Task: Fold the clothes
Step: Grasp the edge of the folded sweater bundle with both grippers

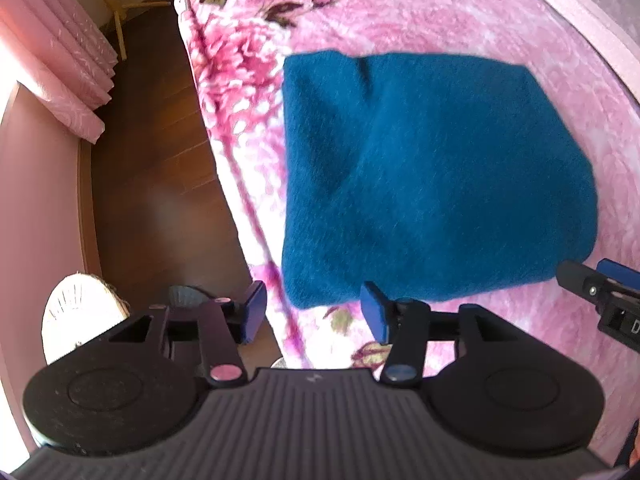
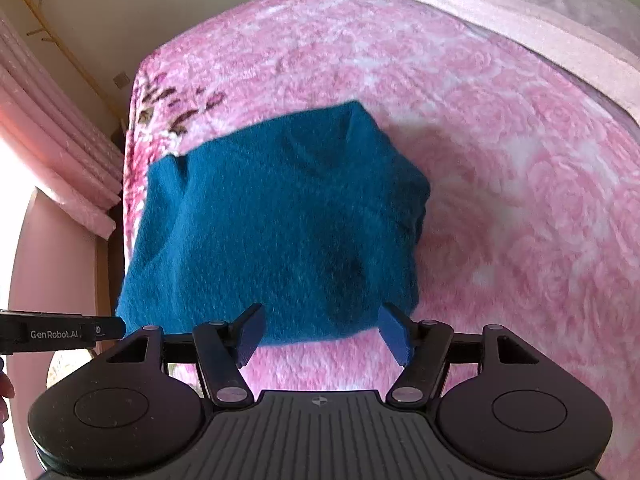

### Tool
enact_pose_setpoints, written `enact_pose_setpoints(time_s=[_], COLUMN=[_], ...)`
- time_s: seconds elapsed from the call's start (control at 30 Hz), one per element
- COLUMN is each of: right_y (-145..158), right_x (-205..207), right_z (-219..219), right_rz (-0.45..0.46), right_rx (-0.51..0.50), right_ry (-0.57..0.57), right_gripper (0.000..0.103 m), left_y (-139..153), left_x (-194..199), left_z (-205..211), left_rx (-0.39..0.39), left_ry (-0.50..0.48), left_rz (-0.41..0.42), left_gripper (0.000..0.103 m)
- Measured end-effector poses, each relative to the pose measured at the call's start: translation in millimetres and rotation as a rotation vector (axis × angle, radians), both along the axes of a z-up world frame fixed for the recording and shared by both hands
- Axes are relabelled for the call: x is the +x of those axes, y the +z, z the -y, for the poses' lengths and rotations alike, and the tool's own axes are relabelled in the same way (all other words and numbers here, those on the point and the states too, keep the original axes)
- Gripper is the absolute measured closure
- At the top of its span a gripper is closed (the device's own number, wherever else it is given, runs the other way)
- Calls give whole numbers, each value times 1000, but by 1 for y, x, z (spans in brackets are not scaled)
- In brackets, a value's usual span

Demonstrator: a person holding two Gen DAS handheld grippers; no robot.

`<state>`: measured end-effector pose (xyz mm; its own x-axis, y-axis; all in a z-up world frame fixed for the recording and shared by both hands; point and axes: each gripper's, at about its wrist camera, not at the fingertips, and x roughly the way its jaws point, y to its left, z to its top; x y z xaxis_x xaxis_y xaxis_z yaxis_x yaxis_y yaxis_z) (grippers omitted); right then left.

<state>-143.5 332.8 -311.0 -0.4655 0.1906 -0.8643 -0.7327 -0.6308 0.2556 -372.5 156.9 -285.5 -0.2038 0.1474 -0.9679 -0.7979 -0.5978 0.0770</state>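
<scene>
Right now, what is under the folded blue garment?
The blue garment lies on the pink floral blanket covering the bed, near its edge above the wooden floor. The blanket shows on all sides; whatever lies directly beneath the garment, and its inner folded layers, is covered.

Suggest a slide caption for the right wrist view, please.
Open right gripper above folded teal garment on pink bedspread.

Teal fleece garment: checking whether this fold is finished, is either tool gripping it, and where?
Nothing is held. Both tools, left and right, are open, clear of the folded teal fleece garment.
</scene>
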Motion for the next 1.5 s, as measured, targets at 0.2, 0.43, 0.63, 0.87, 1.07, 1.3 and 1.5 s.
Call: enact_pose_setpoints(time_s=[0.2, 0.43, 0.63, 0.87, 1.07, 1.3, 1.5], right_y=[-14, -2, -36, -98, -126, -130, -134], right_x=[-1, 35, 48, 28, 13, 3, 13], right_z=[1, -52, -121, -160, -174, -176, -161], right_rz=[32, -132, -317, -424, -451, -461, -550], right_rx=[-23, -55, -193, -391, -467, -484, -558], right_ry=[25, -58, -184, -213, -195, -107, -249], right_gripper=[37, 27, 11, 11, 8, 20, 62], left_y=[-12, -23, -76, -118, -134, -149, -134], left_x=[-11, -94, -145, -160, -160, -165, -193], left_z=[9, 36, 24, 18, -1, -18, -39], left_rx=[42, 409, 514, 582, 618, 646, 620], left_ry=[17, 184, 273, 367, 342, 260, 143], left_rz=[88, 331, 538, 676, 769, 838, 909], left_gripper=[53, 50, 49, 46, 62, 78, 81])
